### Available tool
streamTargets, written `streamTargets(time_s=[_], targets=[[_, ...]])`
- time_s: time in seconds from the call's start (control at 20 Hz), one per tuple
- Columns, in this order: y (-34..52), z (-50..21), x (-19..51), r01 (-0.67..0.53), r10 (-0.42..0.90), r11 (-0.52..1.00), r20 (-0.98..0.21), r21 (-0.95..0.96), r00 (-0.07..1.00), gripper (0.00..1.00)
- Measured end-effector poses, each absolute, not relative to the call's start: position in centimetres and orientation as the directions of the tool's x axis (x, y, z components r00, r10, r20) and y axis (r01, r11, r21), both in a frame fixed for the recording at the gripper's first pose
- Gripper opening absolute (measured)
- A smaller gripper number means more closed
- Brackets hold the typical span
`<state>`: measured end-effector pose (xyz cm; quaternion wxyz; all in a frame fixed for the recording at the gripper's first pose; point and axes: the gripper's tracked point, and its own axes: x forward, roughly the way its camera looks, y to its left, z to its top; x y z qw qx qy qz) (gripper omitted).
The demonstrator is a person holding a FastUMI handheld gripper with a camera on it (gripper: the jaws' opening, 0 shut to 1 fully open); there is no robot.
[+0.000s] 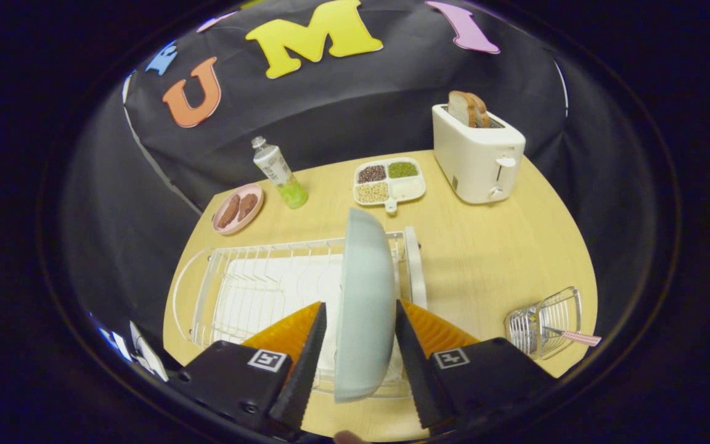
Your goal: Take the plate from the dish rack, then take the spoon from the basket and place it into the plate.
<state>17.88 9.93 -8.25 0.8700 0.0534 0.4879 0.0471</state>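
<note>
Gripper point(358, 320) over dish rack point(250, 290), fingers flanking upright plate point(364, 296)

The toaster point(478, 157) stands at the far right corner of the wooden table point(490, 246), with two bread slices point(468, 109) upright in its slots. Just left of the toaster lies a divided tray point(389, 180) holding grains or beans in separate compartments. Further left of the toaster stands a tilted bottle point(279, 172) containing green liquid. Beyond it, farthest from the toaster, a pink dish point(238, 208) holds two brown pieces, possibly sausages.
</note>
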Motion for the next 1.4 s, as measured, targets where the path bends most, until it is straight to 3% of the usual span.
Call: streamTargets(time_s=[0.15,0.55,0.85,1.15,1.4], targets=[[9.7,-8.9,17.8,0.018,0.072,0.996,-0.866,0.093,0.495,0.45],[7.0,-6.1,18.7,0.100,-0.099,0.994,-0.842,-0.054,0.530,0.34],[5.1,-1.3,19.9,0.133,-0.231,0.973,-0.722,-0.191,0.652,0.32],[8.4,1.8,13.1,0.019,-0.014,1.000,-0.689,0.000,0.725,0.32],[10.2,-2.5,5.0,-0.075,0.174,0.981,-0.657,0.177,0.733,0.31]])
